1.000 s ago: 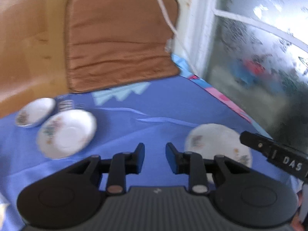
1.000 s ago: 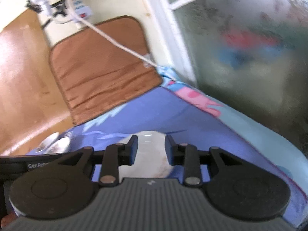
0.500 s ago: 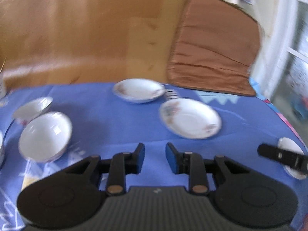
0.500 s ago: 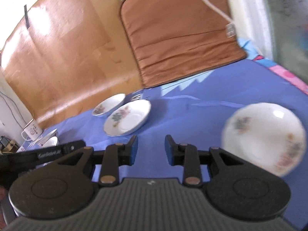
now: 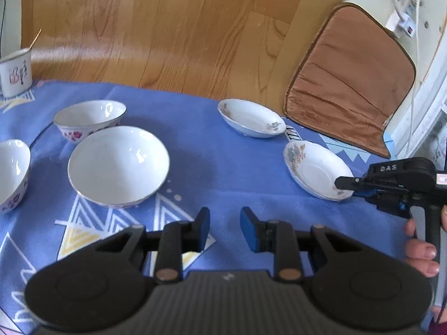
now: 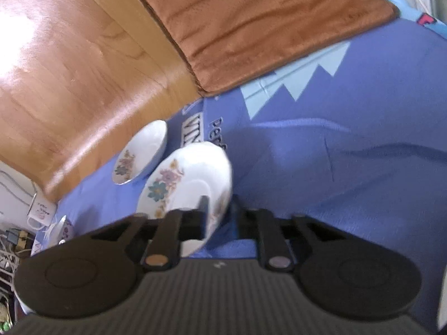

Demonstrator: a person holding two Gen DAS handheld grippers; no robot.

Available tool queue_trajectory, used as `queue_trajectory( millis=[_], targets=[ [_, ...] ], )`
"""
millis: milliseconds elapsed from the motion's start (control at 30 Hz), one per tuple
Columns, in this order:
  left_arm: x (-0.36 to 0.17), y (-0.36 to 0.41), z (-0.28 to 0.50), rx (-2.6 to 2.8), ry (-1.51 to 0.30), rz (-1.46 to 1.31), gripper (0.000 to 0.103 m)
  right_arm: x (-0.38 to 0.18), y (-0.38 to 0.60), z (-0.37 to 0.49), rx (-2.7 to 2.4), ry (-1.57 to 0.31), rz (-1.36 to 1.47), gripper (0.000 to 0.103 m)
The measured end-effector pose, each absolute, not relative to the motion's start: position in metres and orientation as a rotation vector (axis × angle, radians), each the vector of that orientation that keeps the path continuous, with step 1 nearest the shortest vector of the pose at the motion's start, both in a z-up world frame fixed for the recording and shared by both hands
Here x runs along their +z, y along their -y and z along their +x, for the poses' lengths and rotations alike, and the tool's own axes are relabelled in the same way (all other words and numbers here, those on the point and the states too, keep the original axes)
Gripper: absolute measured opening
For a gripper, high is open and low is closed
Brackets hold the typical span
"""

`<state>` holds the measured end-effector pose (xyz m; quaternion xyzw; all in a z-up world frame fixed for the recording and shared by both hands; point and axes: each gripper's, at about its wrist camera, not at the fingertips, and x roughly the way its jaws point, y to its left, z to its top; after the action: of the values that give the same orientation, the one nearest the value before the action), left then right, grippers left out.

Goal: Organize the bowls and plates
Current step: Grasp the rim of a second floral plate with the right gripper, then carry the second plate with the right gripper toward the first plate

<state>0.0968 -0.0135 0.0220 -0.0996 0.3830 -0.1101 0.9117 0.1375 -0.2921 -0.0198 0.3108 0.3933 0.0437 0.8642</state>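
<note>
Right gripper [image 6: 219, 217] astride plate [image 6: 190, 181] rim (unclosed)

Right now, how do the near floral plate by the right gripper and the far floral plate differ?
The near plate has its rim between the right gripper's fingers, jaws not yet shut; the far plate sits untouched. The near plate lies closer to the camera and further right; the far plate lies by the brown cushion. Both are white, shallow, floral-rimmed, upright on the blue cloth.

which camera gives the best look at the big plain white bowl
The left wrist view. The plain white bowl sits whole and unobstructed on the blue cloth, ahead-left of the left gripper. The right wrist view doesn't show it.
</note>
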Motion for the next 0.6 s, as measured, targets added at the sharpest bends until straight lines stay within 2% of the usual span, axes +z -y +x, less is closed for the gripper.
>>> queue_trajectory(
  millis=[133, 367, 500, 600],
  targets=[
    [0.020, -0.002, 0.100, -0.244, -0.820, -0.261, 0.031, -0.021, 0.281, 0.120, 0.278, -0.896, 0.802, 0.013],
    [0.017, -0.017, 0.081, -0.261, -0.854, -0.239, 0.033, -0.021, 0.239, 0.062, 0.502, -0.971, 0.805, 0.013],
    [0.013, -0.018, 0.064, -0.253, -0.862, -0.206, 0.030, -0.016, 0.227, 0.041, 0.533, -0.974, 0.766, 0.013],
    [0.013, -0.017, 0.056, -0.256, -0.857, -0.199, 0.018, -0.012, 0.218, 0.031, 0.518, -0.965, 0.693, 0.016]
  ],
)
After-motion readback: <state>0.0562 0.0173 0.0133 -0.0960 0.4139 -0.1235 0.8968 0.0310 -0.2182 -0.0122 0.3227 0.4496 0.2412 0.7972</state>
